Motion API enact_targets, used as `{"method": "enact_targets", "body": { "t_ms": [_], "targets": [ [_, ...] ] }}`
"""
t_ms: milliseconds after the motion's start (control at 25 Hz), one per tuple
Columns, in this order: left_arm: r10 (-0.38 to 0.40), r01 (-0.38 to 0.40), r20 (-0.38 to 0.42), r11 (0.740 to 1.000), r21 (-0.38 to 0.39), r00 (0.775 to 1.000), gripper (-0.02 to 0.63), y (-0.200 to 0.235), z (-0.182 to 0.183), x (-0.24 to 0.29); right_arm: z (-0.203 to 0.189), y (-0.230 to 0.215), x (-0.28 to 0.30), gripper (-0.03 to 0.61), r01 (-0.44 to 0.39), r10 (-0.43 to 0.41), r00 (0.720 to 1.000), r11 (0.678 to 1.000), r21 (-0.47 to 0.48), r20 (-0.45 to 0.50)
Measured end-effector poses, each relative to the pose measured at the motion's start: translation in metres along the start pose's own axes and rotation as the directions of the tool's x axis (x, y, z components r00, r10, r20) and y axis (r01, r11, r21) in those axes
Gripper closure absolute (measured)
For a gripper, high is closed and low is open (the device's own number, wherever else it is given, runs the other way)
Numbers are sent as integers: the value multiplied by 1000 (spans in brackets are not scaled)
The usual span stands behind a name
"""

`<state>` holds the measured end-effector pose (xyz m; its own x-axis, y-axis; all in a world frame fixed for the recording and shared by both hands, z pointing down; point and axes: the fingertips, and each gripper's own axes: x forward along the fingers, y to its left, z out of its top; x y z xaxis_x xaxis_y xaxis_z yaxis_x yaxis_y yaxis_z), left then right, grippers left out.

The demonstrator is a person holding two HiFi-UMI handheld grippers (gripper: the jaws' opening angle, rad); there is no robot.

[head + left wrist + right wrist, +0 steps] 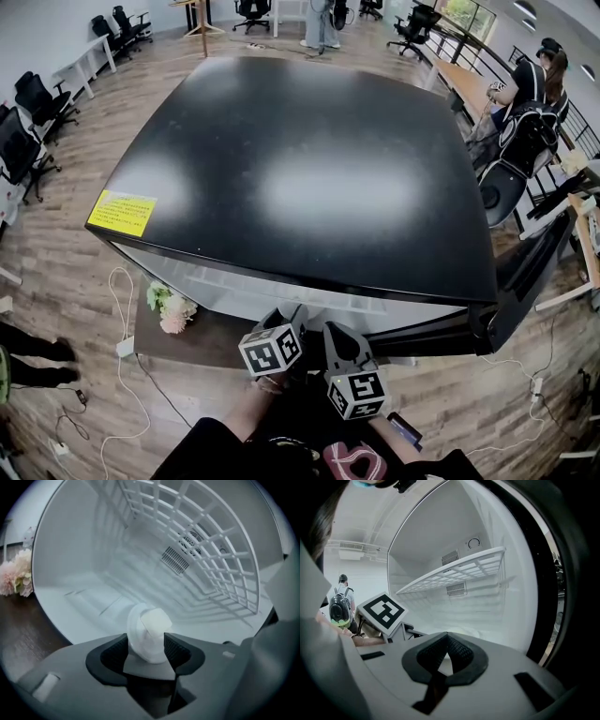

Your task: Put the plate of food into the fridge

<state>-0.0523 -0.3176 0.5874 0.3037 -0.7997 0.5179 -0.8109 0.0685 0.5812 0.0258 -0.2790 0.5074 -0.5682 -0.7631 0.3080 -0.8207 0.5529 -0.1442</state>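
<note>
**Small white plate, low inside the fridge**

Probably light and stiff, with a smooth rim likely to slip between pads. Best pinched at the near rim, clear of the food, and kept level so nothing slides off.

Looks like a small round white plate carrying one pale, blocky lump of food, seen tilted in the left gripper view. Sits between the jaws of the left gripper, which stand moderately apart around it, apparently loose rather than pinching.

Lies low in the open fridge, under the white wire shelf. Cannot tell whether it rests on the fridge floor.

Right gripper just beside the left one, jaws closed tip to tip on nothing, aimed into the same space.

Pink flowers outside the fridge, at its left.
</note>
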Motion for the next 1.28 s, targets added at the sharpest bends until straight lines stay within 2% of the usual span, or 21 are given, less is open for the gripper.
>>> {"method": "enact_targets", "body": {
  "t_ms": [200,360,440,920,1280],
  "targets": [
    [-14,20,-32,983,180,999,337,-11,-6,2,0,-3,-1,571,1,-1,1000,1000,16,4],
    [17,-6,-32,945,326,999,297,-9,-9,0,0,-5,-1,571,4,-4,1000,1000,29,9],
    [22,-9,-31,929,371,999,290,-7,-9,-1,-1,-6,-1,571,4,-4,1000,999,34,9],
    [-48,60,-43,931,361,998,264,-9,-11,-14,-4,-4,-6,571,-4,3,1000,997,75,15],
    [-114,112,-21,900,421,993,264,-29,-4,-41,-6,0,-17,571,11,-13,1000,995,96,25]
  ]
}}
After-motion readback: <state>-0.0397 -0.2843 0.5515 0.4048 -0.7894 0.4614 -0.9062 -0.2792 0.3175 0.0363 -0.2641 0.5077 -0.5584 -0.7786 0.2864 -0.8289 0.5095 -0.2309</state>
